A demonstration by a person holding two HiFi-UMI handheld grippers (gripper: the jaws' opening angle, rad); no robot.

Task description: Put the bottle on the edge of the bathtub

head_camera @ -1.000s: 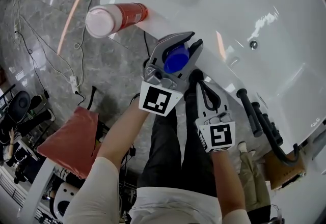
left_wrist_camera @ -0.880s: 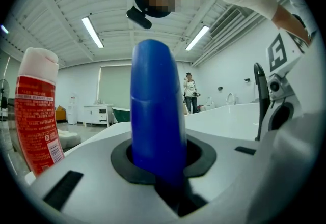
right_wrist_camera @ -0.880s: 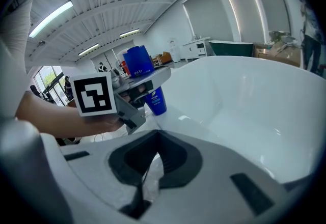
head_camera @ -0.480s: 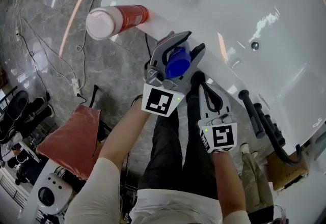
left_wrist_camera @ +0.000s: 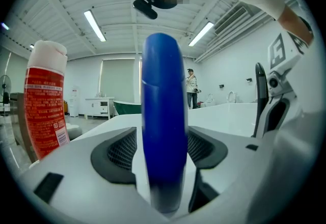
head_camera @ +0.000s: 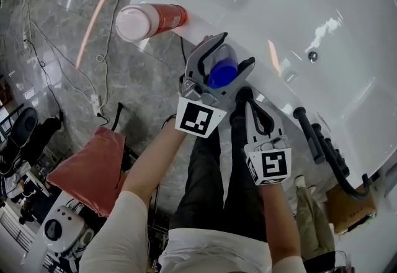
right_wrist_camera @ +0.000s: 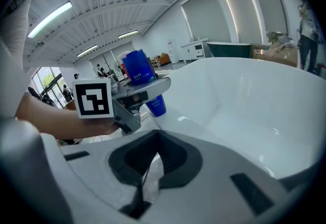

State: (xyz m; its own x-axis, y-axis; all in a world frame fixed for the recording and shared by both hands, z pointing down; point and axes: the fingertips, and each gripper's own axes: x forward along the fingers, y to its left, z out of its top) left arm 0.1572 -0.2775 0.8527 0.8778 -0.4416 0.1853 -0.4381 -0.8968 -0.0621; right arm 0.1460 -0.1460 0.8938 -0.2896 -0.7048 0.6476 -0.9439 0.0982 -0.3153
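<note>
- Left gripper (head_camera: 228, 54): jaws opening, pads off the blue bottle (left_wrist_camera: 163, 116) that stands between them on the bathtub (head_camera: 186, 26) edge.
- Right gripper (head_camera: 245, 95): pressed together, empty.
- Red bottle (head_camera: 152, 19) nearby.

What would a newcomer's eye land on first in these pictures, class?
The blue bottle stands out first, upright at the white bathtub's rim near the middle of the head view. It sits between the jaws of the left hand-held gripper, which are opening. Next comes the red bottle with its white cap, farther left along the same rim.
</note>
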